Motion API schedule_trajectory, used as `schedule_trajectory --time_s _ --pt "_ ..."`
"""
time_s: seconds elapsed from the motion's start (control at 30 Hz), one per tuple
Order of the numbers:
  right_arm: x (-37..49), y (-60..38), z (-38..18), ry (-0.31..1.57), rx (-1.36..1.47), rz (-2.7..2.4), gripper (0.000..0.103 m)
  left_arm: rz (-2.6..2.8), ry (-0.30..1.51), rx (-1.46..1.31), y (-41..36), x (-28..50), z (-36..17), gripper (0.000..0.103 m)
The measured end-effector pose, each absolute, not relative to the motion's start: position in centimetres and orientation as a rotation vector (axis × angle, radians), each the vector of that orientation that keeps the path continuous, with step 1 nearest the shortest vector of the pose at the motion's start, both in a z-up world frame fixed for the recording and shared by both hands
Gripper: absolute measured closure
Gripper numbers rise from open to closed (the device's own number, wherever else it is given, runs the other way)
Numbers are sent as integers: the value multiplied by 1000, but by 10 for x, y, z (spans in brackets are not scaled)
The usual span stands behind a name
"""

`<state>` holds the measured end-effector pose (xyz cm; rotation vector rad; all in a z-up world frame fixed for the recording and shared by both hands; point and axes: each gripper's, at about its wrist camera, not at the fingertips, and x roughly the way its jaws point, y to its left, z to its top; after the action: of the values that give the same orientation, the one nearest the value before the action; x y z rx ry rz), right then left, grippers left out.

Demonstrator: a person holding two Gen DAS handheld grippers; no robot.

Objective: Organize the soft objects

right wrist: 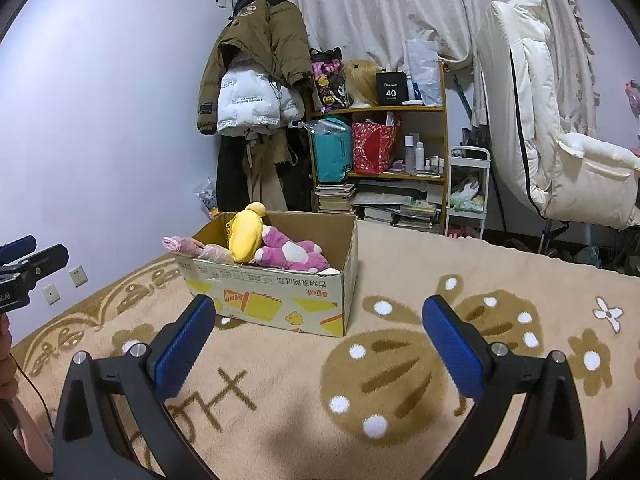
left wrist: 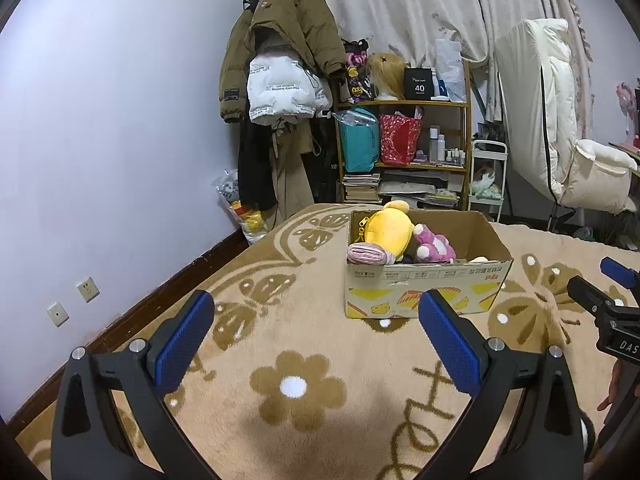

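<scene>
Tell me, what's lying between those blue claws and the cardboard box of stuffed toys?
Only bare patterned blanket lies between the right gripper and the cardboard box; the left wrist view shows likewise for the left gripper.

Support is a bed covered by a beige plush blanket (left wrist: pixel 320 432) with brown flower and butterfly print. Only item directly on it: an open cardboard box (left wrist: pixel 424 286), upright, sitting toward the far edge, flaps open; seen left of centre in the right wrist view (right wrist: pixel 280 292). Box holds a yellow plush (left wrist: pixel 390 232), a pink plush (left wrist: pixel 434 246) touching it, and a rolled pink cloth (left wrist: pixel 366 254) at the box's left front corner.
</scene>
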<state>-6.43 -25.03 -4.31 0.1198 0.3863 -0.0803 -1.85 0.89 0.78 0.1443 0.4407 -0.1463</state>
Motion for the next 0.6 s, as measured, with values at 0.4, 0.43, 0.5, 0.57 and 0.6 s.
schedule_trajectory --time_s 0.4,0.43,0.5,0.57,0.6 --pt "-63 -251 -44 391 118 -78 0 -158 449 157 0 -21 4 2" --pt "-63 -250 -44 391 119 -79 0 -157 446 158 0 -21 4 2" --pt "-64 -250 -45 392 119 -79 0 -156 444 162 0 -21 4 2" --pt "-63 -251 -44 393 119 -78 0 -159 442 164 -2 -21 4 2" --pt "-63 -251 -44 393 118 -79 0 -159 442 166 -2 -21 4 2"
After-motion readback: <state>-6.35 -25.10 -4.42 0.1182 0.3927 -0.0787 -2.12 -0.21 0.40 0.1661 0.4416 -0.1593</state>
